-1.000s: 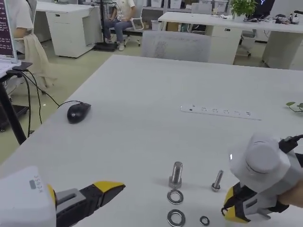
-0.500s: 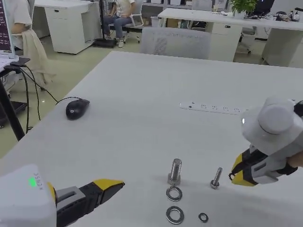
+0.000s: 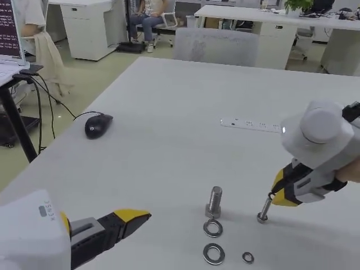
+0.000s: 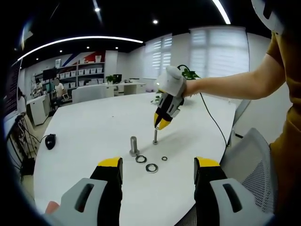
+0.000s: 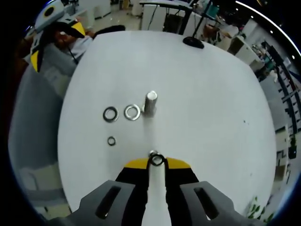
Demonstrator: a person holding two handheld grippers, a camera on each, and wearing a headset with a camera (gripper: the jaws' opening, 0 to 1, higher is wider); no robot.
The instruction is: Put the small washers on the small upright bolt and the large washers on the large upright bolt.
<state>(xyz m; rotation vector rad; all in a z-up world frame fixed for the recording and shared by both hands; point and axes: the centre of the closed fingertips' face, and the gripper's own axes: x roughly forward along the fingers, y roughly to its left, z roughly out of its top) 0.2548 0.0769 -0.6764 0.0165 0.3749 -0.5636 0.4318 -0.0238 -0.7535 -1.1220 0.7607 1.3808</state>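
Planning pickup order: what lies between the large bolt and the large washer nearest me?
Another large washer, lying flat beside the large bolt; the head view shows it.

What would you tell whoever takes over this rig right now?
Right tongs: shut on a small washer, held at the tip of the small bolt, not released.
Left tongs: open, holding nothing, low over the table's near edge.
On the table: two large washers in front of the large bolt, plus a loose small washer.
Done: no washer seated yet.
Left: drop this one, then place the other three.
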